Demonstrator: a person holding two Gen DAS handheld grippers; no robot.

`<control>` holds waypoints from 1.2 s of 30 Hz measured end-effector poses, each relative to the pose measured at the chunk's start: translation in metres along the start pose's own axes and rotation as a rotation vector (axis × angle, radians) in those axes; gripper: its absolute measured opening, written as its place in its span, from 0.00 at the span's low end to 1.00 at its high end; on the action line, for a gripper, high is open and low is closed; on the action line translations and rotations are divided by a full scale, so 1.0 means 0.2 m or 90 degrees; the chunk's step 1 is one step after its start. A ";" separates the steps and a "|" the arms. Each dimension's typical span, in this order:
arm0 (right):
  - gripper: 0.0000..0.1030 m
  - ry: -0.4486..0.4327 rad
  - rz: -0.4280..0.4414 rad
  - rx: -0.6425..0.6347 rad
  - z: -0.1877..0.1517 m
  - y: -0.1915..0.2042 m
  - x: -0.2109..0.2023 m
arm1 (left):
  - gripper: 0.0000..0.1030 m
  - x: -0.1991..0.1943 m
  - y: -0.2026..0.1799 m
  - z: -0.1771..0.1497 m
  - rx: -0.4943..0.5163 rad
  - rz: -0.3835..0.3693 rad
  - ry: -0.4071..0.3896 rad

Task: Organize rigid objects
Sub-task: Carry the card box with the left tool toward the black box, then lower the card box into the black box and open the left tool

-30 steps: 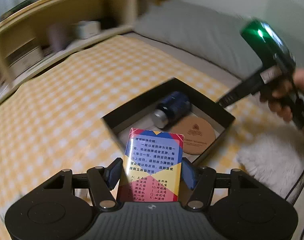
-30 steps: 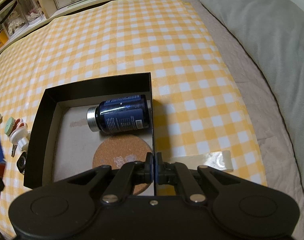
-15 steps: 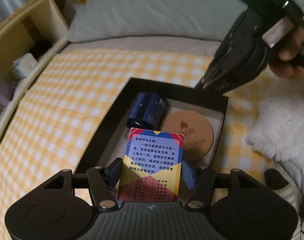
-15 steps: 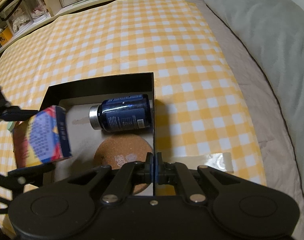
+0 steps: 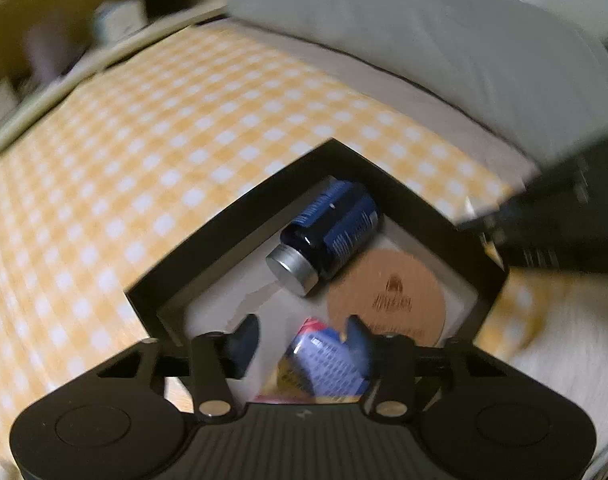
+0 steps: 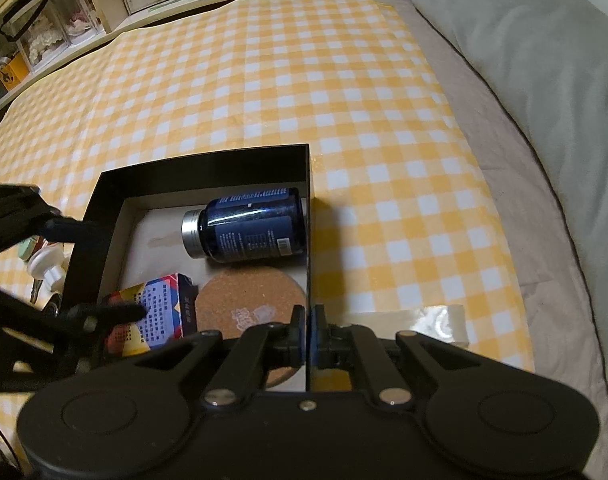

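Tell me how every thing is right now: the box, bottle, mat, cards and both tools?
black box, open on top
blue bottle, capped, lying on its side
cork mat, lying flat
card pack, tilted inside the box
left tool, open, jaws just closing, card pack loose between
right tool, shut on the black box

**Left tongs loose over the pack, right tongs clamped**

The left tongs pointed steeply down into the black tray. Their jaws had just been closing, yet a plain gap stood between the blue pads. The card box lay tilted low in that gap, close against one finger and clear of the other; no squeeze on it showed. Seen from the right wrist, the two fingers reached in over the tray's left wall, spread well apart. The right tongs also angled steeply down, their pads pressed together on the tray's thin right wall. The left view was blurred.
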State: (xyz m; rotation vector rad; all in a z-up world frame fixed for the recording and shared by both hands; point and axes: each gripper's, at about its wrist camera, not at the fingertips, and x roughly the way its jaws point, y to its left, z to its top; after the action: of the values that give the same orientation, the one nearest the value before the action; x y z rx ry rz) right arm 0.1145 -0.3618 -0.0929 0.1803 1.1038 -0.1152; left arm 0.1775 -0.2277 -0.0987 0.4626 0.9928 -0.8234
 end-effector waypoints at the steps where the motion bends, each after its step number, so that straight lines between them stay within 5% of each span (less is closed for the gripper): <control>1: 0.03 0.000 0.001 0.001 0.00 0.00 0.00 | 0.37 0.02 0.00 0.01 -0.025 0.001 0.004; 9: 0.03 0.002 0.004 0.003 -0.01 0.00 0.00 | 0.21 0.17 0.00 0.00 -0.104 0.005 0.023; 17: 0.03 0.008 0.005 0.004 -0.01 -0.01 0.00 | 0.22 0.16 0.02 -0.01 -0.105 0.001 0.010; 20: 0.03 0.009 0.003 0.002 -0.01 -0.01 0.01 | 0.32 0.17 0.02 0.00 -0.118 0.009 -0.004; 31: 0.03 0.006 0.020 0.036 -0.01 -0.04 0.02 | 0.28 0.16 -0.09 -0.09 -0.047 -0.013 0.022; 36: 0.03 0.007 0.019 0.033 -0.01 -0.05 0.02 | 0.32 0.15 -0.08 -0.11 -0.066 -0.010 0.021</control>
State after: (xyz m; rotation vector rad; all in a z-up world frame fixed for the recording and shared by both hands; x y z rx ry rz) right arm 0.1137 -0.3711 -0.0979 0.2440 1.1092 -0.1158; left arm 0.1615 -0.2356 -0.1360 0.3812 1.0647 -0.7768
